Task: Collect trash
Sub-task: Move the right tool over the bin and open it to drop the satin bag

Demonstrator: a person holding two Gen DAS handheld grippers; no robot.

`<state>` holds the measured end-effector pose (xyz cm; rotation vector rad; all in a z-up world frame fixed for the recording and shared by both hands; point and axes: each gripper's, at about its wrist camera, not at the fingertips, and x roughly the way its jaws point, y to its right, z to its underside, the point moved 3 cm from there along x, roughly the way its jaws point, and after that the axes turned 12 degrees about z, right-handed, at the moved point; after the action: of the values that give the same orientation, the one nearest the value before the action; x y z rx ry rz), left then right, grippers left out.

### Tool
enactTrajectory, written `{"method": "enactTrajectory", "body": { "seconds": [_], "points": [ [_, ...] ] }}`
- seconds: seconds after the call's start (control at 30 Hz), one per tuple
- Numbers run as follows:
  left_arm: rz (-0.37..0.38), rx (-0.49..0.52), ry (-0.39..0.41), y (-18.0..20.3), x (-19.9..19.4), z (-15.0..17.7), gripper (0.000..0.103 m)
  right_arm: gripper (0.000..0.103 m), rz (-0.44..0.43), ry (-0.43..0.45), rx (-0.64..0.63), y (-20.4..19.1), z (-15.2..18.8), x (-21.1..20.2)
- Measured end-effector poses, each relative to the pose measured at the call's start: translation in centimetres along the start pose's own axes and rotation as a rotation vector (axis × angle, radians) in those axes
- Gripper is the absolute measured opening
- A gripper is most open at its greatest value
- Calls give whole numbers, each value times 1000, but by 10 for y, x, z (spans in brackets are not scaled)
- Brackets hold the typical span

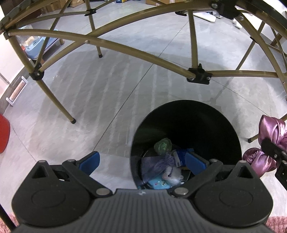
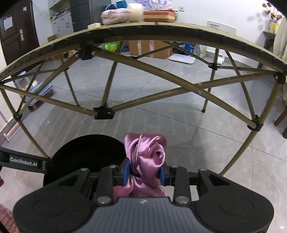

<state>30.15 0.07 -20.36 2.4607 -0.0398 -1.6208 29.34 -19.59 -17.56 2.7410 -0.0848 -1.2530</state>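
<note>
A black round trash bin (image 1: 231, 136) stands on the grey floor beside a folding table. Inside it lie a green crumpled ball (image 1: 162, 145), a purple cloth (image 1: 157, 164), a blue-and-white packet (image 1: 179, 154) and a light blue item (image 1: 159, 183). My left gripper (image 1: 142, 163) is open and empty, above the bin's left rim. My right gripper (image 2: 144, 173) is shut on a pink satin cloth (image 2: 147, 157), held just right of the bin (image 2: 86, 152). The cloth also shows at the right edge of the left wrist view (image 1: 267, 143).
The folding table's tan legs and cross struts (image 1: 107, 46) stand just beyond the bin. On the tabletop (image 2: 179, 29) are a pink fuzzy item (image 2: 116, 16), a tape roll (image 2: 135, 11) and sponges (image 2: 158, 15). Boxes (image 2: 148, 47) sit on the far floor. A pink rug (image 1: 276, 224) lies near me.
</note>
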Motion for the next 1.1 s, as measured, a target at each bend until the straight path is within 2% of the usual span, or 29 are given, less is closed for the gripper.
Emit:
{"method": "enactTrajectory", "body": {
  "seconds": [0.43, 0.9, 1.1],
  "points": [
    [-28, -50, -18, -36, -3, 7, 103, 31, -53, -5, -83, -51, -4, -4],
    [-43, -100, -13, -61, -11, 12, 103, 31, -56, -73, -150, -96, 3, 14],
    [-79, -117, -22, -72, -10, 14, 103, 31, -63, -108, -183, -117, 6, 24]
  ]
}}
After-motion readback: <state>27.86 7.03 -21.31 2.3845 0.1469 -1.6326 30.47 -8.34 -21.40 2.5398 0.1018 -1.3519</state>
